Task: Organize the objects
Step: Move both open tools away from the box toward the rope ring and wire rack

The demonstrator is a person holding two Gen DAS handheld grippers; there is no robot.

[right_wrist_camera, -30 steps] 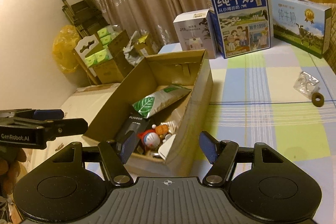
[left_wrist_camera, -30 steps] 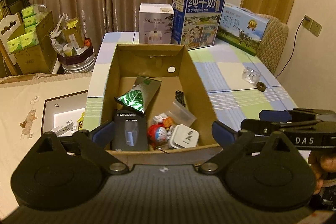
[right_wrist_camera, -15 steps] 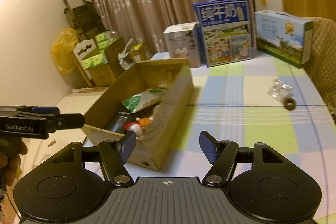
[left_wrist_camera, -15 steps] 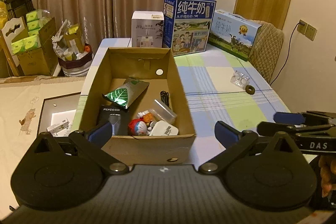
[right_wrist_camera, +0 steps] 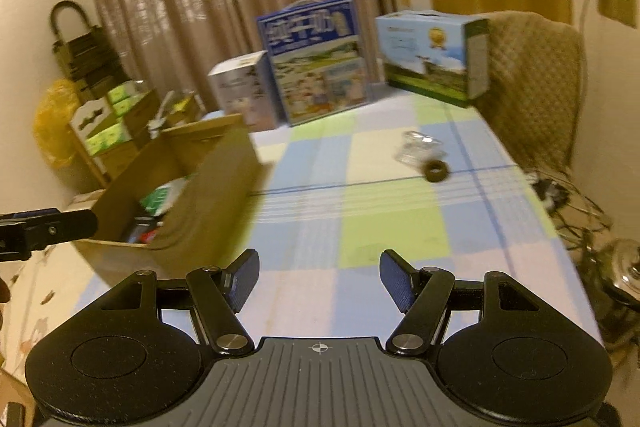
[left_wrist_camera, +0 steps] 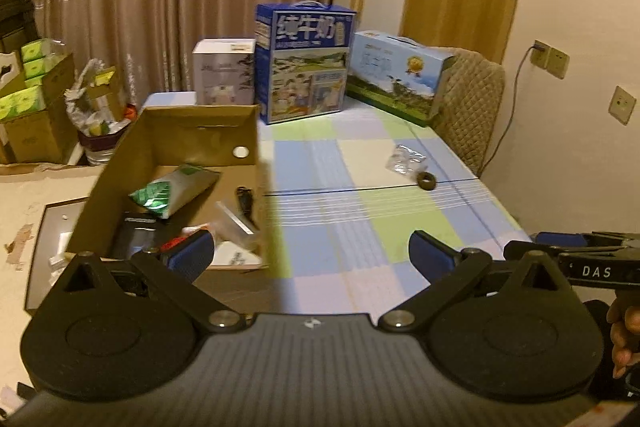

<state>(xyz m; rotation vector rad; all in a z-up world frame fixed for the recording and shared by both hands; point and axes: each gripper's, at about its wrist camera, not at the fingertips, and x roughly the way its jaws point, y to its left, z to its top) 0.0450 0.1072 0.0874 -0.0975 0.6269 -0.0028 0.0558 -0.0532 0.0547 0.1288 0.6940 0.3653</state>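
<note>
An open cardboard box (left_wrist_camera: 188,131) (right_wrist_camera: 216,195) sits on the left part of the checked tablecloth (left_wrist_camera: 360,211) (right_wrist_camera: 384,227). Inside lie a green leaf-print pouch (left_wrist_camera: 172,189), a black package and several small items. A dark ring (left_wrist_camera: 427,181) (right_wrist_camera: 436,171) and a clear crumpled wrapper (left_wrist_camera: 404,157) (right_wrist_camera: 418,145) lie on the cloth at the right. My left gripper (left_wrist_camera: 310,255) is open, near the box's front right corner, holding nothing. My right gripper (right_wrist_camera: 318,277) is open and empty over the cloth's near part.
A white carton (left_wrist_camera: 224,71), a blue milk carton (left_wrist_camera: 306,63) (right_wrist_camera: 316,63) and a light-blue gift box (left_wrist_camera: 396,75) (right_wrist_camera: 430,55) stand along the table's far edge. A padded chair (right_wrist_camera: 532,83) is at the right. Boxes of green packs (left_wrist_camera: 32,99) stand left.
Both grippers have pulled back from the box and swung to the right; the box now lies to the left in both views. Both stayed open.
</note>
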